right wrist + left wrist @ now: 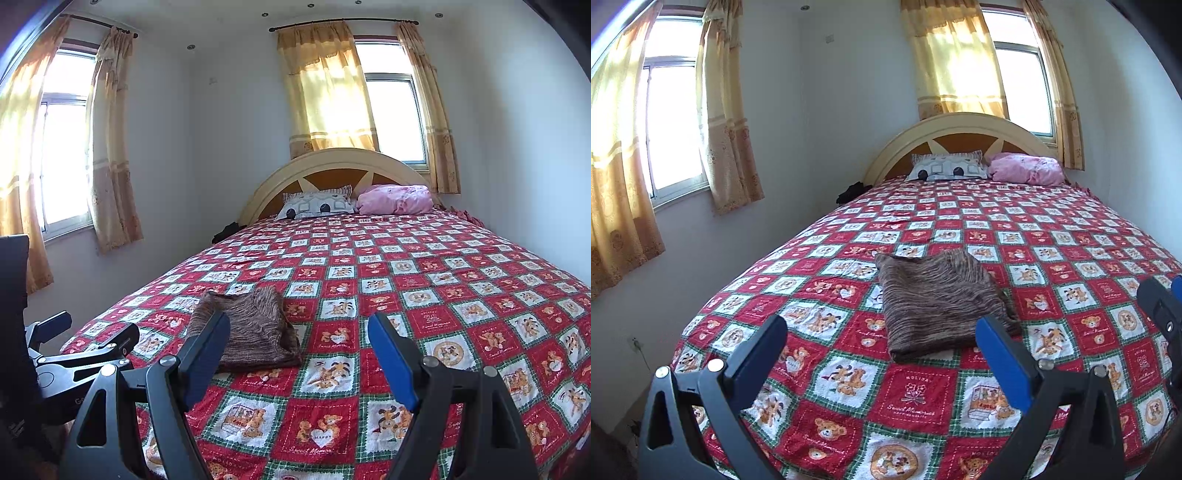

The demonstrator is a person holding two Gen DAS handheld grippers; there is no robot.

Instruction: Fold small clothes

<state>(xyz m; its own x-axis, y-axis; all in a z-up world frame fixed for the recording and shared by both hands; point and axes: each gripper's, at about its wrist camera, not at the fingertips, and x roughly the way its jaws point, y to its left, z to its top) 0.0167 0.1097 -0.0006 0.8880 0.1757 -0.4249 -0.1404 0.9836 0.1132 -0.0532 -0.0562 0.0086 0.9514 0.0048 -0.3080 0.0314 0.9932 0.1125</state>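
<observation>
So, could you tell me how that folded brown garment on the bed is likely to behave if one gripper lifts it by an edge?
The brown knit garment looks soft and folded into layers, so it would probably droop and unfold. It seems thin, so likely light. Pushed across the patchwork bedspread, it would probably bunch rather than slide cleanly.

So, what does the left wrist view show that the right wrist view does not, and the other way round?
Only the left wrist view: the left gripper from behind, open, with the folded brown garment straight ahead between its fingers, and a wall socket low on the left.

Only the right wrist view: the right gripper from behind, open over bare bedspread, and the curtain rods and ceiling lights above.

Both: the patchwork bedspread, headboard, two pillows, two curtained windows, nothing held.
</observation>
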